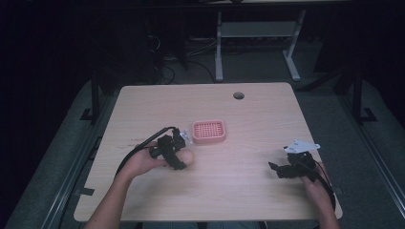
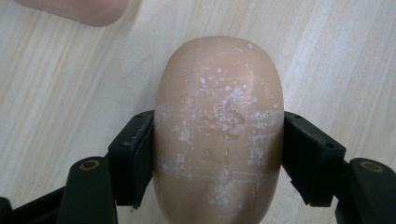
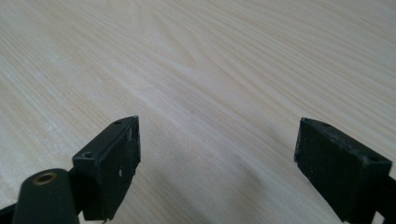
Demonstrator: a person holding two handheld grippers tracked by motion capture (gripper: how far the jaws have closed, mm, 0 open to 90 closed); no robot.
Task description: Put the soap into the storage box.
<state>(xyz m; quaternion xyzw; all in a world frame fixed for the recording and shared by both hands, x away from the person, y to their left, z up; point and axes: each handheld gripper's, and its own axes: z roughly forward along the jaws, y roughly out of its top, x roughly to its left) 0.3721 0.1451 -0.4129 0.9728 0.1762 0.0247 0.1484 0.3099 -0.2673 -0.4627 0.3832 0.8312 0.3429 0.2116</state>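
A tan oval soap bar (image 2: pixel 219 126) flecked with white scuffs lies on the wooden table, and my left gripper (image 2: pixel 217 156) is shut on its sides, both black jaws pressed against it. In the high view the same soap bar (image 1: pixel 187 158) sits under the left gripper (image 1: pixel 177 155), just below and left of a pink perforated soap dish (image 1: pixel 208 131). My right gripper (image 3: pixel 217 161) stands open over bare wood with nothing between its jaws; in the high view the right gripper (image 1: pixel 279 169) rests low at the table's right front.
The wooden table (image 1: pixel 248 191) has a round cable hole (image 1: pixel 238 95) near its far edge. A pink blurred edge of the soap dish (image 2: pixel 74 9) shows at the top left of the left gripper view. White desk legs (image 1: pixel 218 47) stand beyond the table.
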